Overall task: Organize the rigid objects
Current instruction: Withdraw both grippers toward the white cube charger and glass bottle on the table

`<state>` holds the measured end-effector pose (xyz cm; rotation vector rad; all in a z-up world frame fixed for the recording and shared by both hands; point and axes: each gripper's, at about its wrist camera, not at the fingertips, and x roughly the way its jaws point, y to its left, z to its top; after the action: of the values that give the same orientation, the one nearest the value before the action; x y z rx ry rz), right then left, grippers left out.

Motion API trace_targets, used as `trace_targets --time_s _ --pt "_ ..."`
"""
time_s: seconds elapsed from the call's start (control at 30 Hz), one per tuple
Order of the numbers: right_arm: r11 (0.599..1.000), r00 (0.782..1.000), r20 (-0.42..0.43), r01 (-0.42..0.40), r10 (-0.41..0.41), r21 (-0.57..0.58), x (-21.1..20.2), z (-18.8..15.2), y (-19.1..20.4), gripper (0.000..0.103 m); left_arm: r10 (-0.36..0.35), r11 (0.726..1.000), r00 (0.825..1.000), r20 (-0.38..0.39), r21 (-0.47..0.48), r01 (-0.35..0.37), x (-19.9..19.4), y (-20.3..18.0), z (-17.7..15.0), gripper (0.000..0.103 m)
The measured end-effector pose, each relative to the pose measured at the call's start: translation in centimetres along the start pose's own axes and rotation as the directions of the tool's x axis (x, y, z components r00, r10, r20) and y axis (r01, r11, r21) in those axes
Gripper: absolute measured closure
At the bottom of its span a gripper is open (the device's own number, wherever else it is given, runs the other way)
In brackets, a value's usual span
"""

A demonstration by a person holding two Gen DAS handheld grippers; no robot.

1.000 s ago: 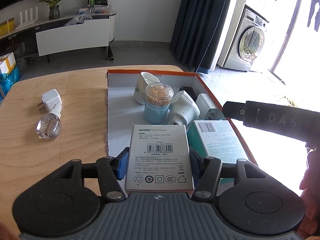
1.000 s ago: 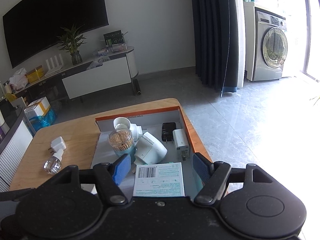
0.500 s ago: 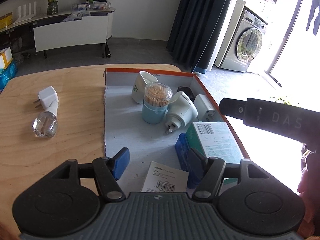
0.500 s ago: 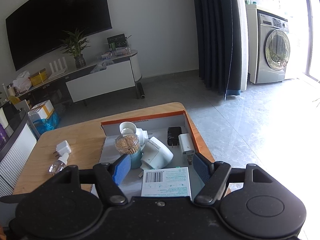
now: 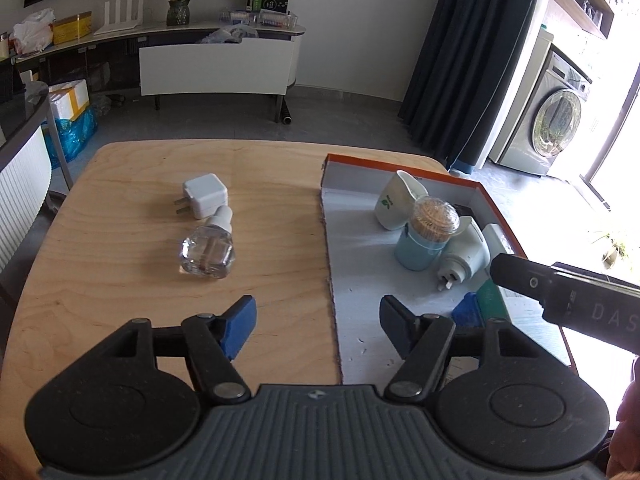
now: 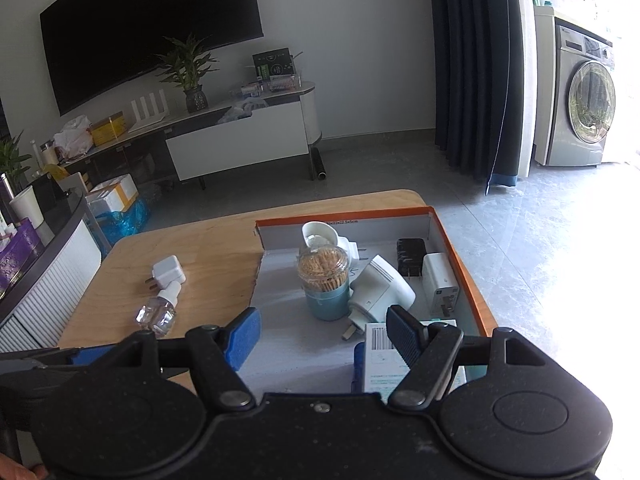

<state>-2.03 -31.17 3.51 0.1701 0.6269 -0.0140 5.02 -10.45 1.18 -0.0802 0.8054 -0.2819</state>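
Hovering over the worktop [image 5: 120, 280], left gripper [image 5: 316, 312] has just been opening its jaws; nothing sits between them. Right gripper [image 6: 322, 330] is likewise released, over the orange-rimmed box [image 6: 460, 264]. White plug adapter [image 5: 205, 195] and clear refill bottle [image 5: 208, 254] lie touching, left of the box. Risk: nudging the bottle could roll it away.

Left hand-held gripper [image 5: 318, 320], jaws just opened and empty, above counter [image 5: 120, 280] beside orange-rimmed box [image 5: 400, 162].
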Motion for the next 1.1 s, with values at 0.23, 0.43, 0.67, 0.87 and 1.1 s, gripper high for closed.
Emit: trace_targets --time_s 0.23,0.43,0.67,0.87,1.1 --pt "0.998 0.999 -0.033 -0.044 0.043 -0.047 1.0 -0.5 3.0 0.019 0.042 0.998 0.999 -0.001 -0.056 -0.042 -0.6 3.1 0.0 0.033" --pt "0.994 0.996 -0.055 -0.079 0.075 -0.079 1.6 -0.7 5.1 0.019 0.071 0.995 0.997 0.003 -0.076 -0.07 -1.0 5.2 0.2 0.033" --pt "0.988 0.993 -0.071 -0.106 0.098 -0.111 2.3 -0.7 7.1 0.019 0.091 0.991 0.996 0.01 -0.099 -0.089 -1.1 6.8 0.4 0.033" --pt "0.984 0.99 -0.086 -0.119 0.109 -0.131 3.1 -0.8 8.5 0.019 0.097 0.989 0.995 0.008 -0.116 -0.095 -0.8 7.8 0.4 0.033" --pt "0.98 0.987 -0.11 -0.137 0.121 -0.147 4.2 -1.0 9.9 0.019 0.108 0.986 0.994 0.003 -0.127 -0.106 -0.7 9.2 0.4 0.033"
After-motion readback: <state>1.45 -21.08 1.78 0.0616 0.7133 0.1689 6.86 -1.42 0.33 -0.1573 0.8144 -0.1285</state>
